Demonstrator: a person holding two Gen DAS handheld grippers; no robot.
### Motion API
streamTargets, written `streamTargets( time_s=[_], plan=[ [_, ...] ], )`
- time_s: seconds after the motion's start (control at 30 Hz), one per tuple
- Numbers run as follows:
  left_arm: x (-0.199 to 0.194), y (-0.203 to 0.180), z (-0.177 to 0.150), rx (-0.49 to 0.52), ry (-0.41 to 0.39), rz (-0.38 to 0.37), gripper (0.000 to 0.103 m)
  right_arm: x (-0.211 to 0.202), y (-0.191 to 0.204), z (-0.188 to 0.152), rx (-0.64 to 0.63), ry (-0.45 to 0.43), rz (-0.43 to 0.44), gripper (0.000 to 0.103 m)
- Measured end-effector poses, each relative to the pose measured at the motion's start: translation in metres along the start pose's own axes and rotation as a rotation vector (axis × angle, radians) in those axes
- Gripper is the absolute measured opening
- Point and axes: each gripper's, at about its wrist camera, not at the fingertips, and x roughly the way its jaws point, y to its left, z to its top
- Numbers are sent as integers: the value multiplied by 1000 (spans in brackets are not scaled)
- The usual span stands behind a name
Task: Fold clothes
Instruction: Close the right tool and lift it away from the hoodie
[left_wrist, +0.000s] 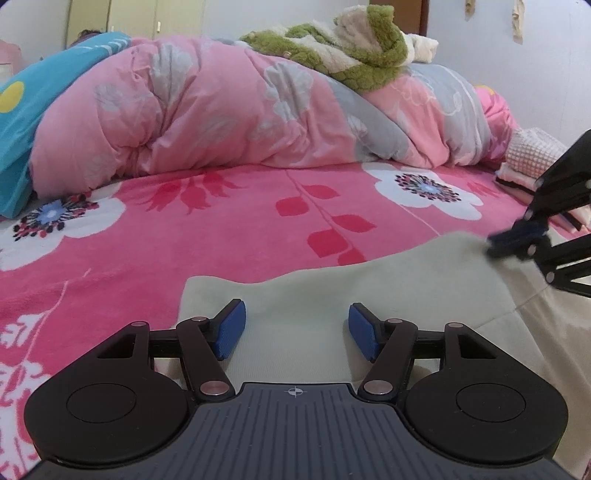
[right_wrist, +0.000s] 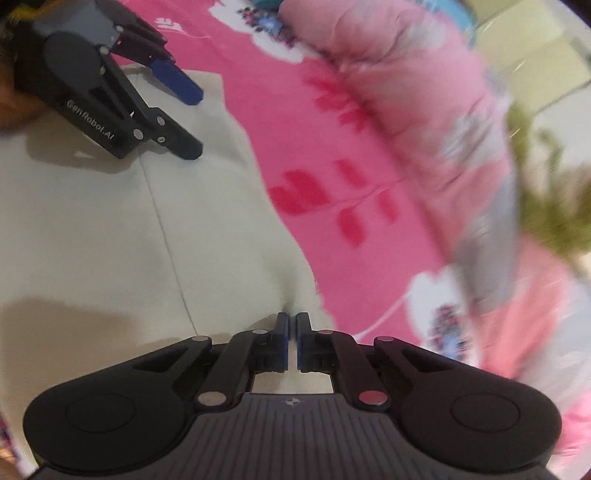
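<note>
The right hand-held gripper (right_wrist: 292, 341) is clenched on the far edge of a pale green garment (right_wrist: 110, 229) spread on a bed (left_wrist: 258, 229), its blue pads nearly meeting with a pinch of cloth rising just ahead of them. The left hand-held gripper (left_wrist: 297, 330) hovers released over the same garment, its pads wide apart above the cloth near a corner that lies on the pink flowered blanket. Blur across the right wrist view suggests that side is in motion.

Judging by the pinch, a fold of the far edge appears to be in hand. Doing it well likely means keeping the grip firm on the hem, getting the free gripper to take the matching corner so both ends travel level, and laying the edge down square rather than dragging it, since the soft knit could bunch against the plush blanket.

The garment looks like a thick, matte pale green top, lying mostly flat near the bed's front edge, with a seam running across it and a darker beige panel towards one side. A rumpled pink quilt (left_wrist: 207, 110) lies along the far side of the bed, well apart from it.
</note>
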Motion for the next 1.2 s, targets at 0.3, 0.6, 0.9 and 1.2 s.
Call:
streamTargets(
  time_s=[0.3,0.6,0.9,1.2],
  plan=[
    [0,0,1,11,4,77,63,2,21,-3,2,-59,-199,0],
    [-11,-5,6,21,-49,70,63,18,24,-11,108,-99,-219,1],
    [21,-55,17,118,77,-27,64,20,14,-23,254,-149,-229,5],
    [22,-44,10,65,42,-71,66,-33,-101,-111,729,-166,-179,40]
  ],
)
